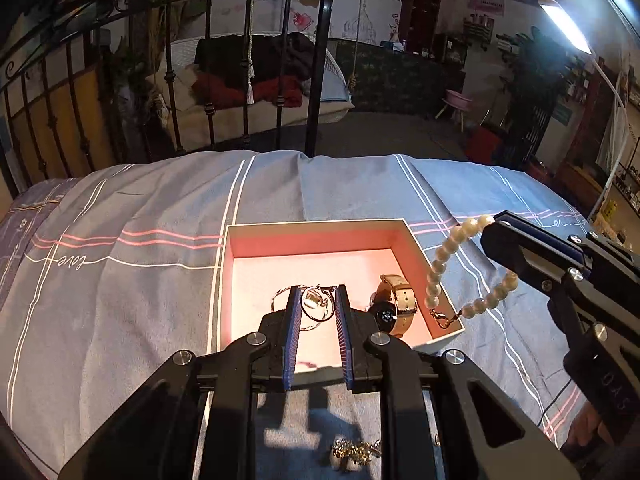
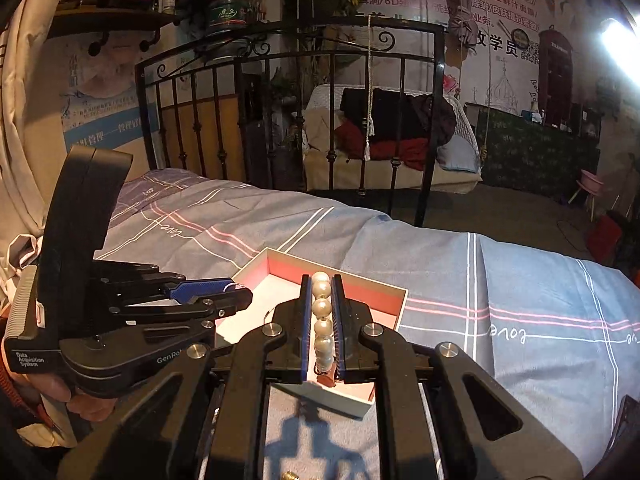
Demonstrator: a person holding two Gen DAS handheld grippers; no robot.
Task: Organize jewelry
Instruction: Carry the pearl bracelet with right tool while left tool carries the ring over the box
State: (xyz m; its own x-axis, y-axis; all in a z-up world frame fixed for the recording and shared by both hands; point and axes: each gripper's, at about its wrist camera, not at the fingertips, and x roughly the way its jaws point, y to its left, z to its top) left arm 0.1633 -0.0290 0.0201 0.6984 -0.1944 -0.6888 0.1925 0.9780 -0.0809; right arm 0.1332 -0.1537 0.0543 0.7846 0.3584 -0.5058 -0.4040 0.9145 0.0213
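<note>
A white box with a pink inside (image 1: 316,240) lies on the blue bedspread; it also shows in the right wrist view (image 2: 384,300). In it lie a gold-strapped watch (image 1: 394,306) and ring-shaped jewelry (image 1: 316,304). My left gripper (image 1: 318,292) is open over the box, its fingers either side of the rings. My right gripper (image 2: 321,280) is shut on a pearl bracelet (image 2: 322,316), which hangs over the box's right wall in the left wrist view (image 1: 436,264). A gold piece (image 1: 356,450) lies on the bedspread in front of the box.
A black iron bed frame (image 1: 320,80) stands past the far edge of the bed. Beyond it are a couch with dark clothes (image 1: 256,76), a pink stool (image 1: 458,102) and a bright lamp (image 1: 564,26). The bedspread (image 1: 120,280) spreads left of the box.
</note>
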